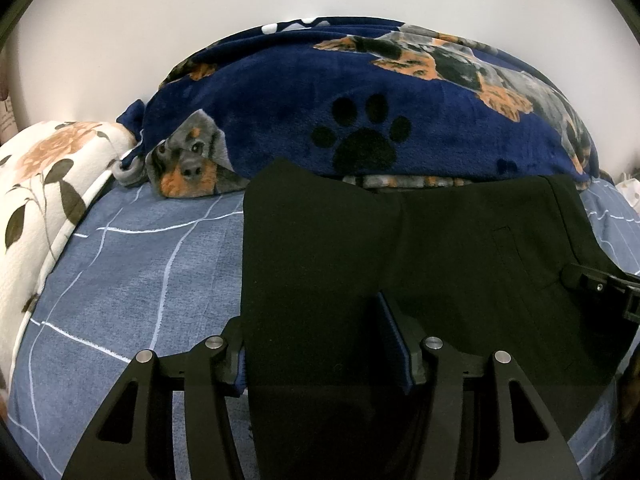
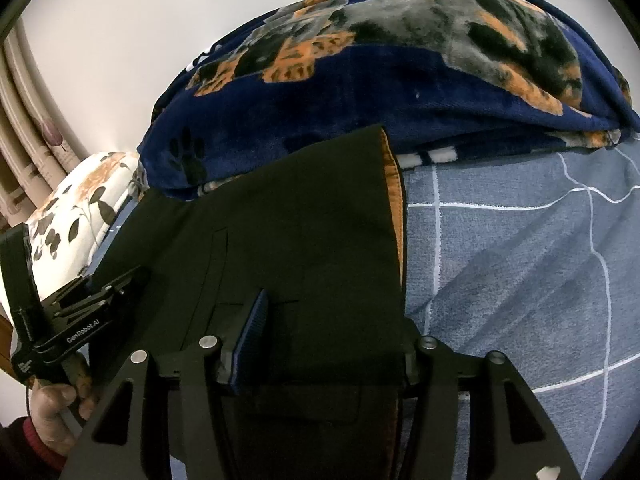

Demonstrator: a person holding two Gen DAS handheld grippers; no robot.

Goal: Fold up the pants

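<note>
The black pants (image 1: 400, 248) lie folded on the blue checked bedsheet (image 1: 140, 264), their far edge against the blanket. My left gripper (image 1: 316, 344) stands wide open, its fingers astride the near left part of the pants, with cloth lying between the pads. In the right wrist view the pants (image 2: 300, 220) show an orange lining along their right edge. My right gripper (image 2: 324, 344) is also wide open over the near right edge of the pants; its right finger is partly hidden by cloth. The left gripper shows in the right wrist view (image 2: 80, 312), held by a hand.
A navy fleece blanket with dogs and paw prints (image 1: 360, 100) is heaped at the back of the bed. A white floral pillow (image 1: 44, 184) lies at the left. A white wall is behind. Curtains (image 2: 28, 128) hang at far left.
</note>
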